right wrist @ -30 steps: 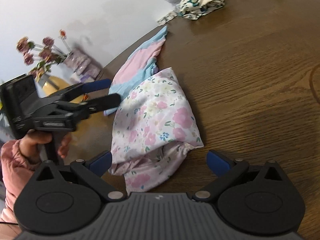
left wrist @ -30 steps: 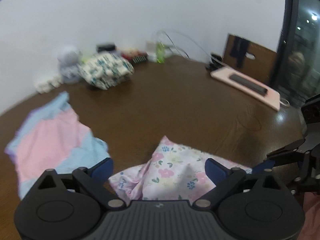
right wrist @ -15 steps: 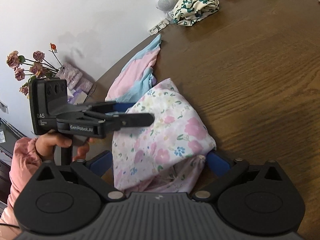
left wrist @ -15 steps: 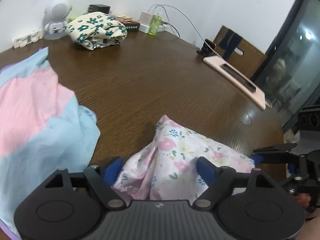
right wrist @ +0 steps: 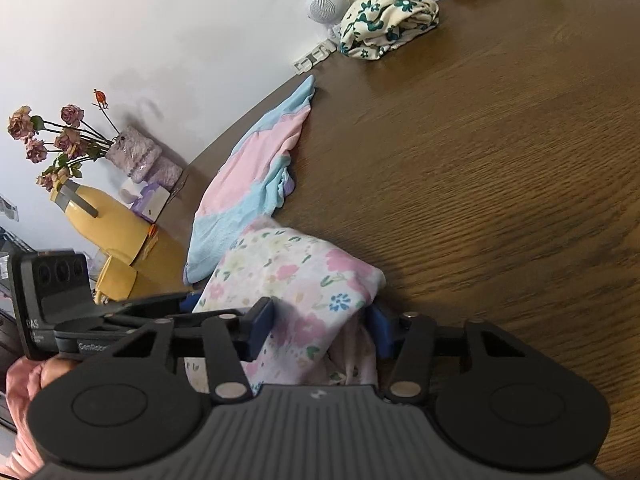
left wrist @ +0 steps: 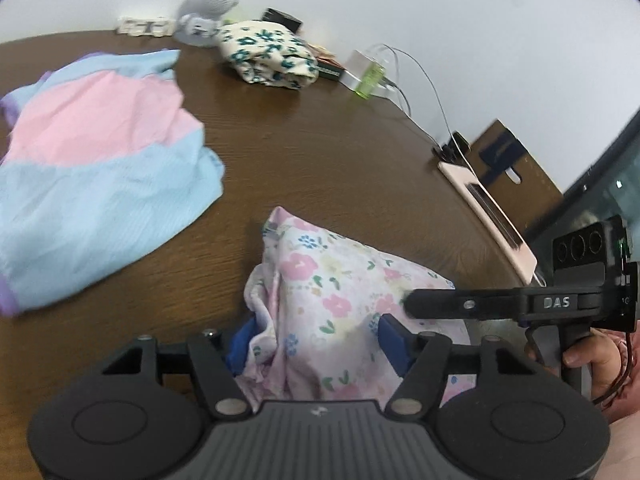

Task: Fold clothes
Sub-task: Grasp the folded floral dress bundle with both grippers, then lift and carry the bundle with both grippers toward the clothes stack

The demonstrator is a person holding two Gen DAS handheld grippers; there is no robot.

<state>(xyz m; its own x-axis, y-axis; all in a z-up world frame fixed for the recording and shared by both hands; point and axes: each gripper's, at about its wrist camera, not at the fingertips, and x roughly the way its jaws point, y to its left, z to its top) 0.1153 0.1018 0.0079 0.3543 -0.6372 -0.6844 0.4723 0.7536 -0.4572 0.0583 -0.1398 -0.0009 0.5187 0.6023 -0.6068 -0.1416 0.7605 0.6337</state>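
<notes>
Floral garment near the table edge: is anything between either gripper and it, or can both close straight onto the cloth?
Nothing visible blocks them. The floral garment already bunches between the closing jaws of the left gripper and the right gripper. The pink and blue garment lies apart, farther left on the table.

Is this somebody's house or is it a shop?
Probably a home: clothes lie on a brown wooden table, a vase of dried roses stands by the wall, and a charger with cables sits at the table's edge.
</notes>
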